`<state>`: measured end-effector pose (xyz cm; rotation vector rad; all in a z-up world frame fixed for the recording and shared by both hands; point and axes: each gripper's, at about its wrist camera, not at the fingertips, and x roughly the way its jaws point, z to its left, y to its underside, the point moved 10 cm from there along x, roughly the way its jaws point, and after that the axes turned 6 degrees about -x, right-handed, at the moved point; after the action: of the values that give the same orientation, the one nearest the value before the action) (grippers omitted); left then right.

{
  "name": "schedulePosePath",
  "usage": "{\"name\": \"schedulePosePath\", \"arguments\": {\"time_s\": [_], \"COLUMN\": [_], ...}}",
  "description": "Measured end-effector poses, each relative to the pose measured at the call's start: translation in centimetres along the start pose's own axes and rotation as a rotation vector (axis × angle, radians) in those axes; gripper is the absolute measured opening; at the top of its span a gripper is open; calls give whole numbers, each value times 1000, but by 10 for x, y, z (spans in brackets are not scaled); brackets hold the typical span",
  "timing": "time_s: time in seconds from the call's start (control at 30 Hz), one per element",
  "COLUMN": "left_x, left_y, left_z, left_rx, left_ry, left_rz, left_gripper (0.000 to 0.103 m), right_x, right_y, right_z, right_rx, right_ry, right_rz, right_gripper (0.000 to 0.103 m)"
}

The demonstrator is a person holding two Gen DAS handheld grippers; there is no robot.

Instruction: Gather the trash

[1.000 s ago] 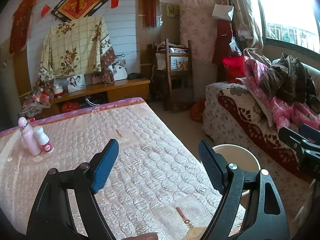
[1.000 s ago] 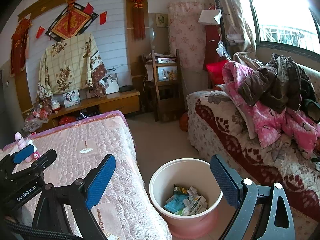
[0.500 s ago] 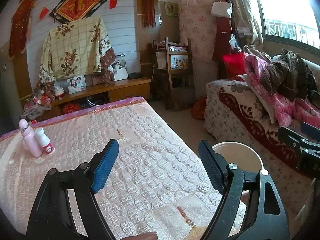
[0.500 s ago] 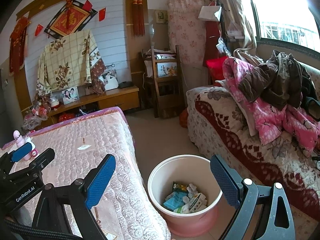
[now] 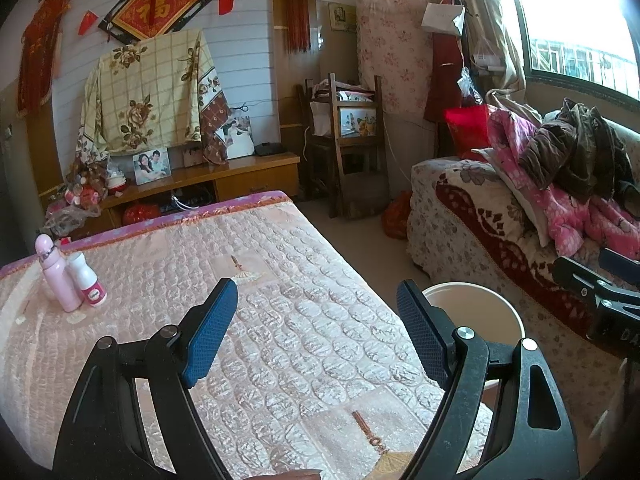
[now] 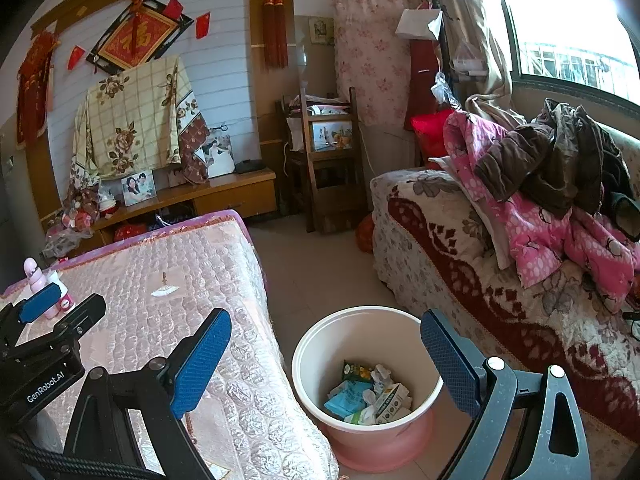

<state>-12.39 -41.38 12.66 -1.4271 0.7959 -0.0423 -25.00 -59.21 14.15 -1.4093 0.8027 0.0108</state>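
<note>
Hiding the bin (image 5: 472, 300) interior — table (image 5: 280, 280) edge.

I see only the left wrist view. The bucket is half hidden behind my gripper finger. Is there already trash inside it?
Observer: Yes. In the right wrist view the bucket holds several wrappers and crumpled papers at the bottom.
Operator: Does the right gripper carry something?
Observer: No. The right gripper is open, with nothing between its blue pads.
Operator: Where does the bucket stand?
Observer: On the floor, in the gap between the table and the sofa, close to the table's corner.
</note>
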Motion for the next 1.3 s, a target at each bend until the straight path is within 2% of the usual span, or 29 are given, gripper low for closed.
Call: {"name": "schedulePosePath", "arguments": {"time_s": [1.3], "left_x": [4], "left_y": [6], "left_z": [-2], "left_rx": [-11], "left_ry": [9], "left_rz": [15], "left_gripper": [81], "right_x": [10], "right_y": [9], "right_z": [-3], "right_rx": [-11], "right_ry": [-2], "right_rz": [33], "right_gripper": [94]}}
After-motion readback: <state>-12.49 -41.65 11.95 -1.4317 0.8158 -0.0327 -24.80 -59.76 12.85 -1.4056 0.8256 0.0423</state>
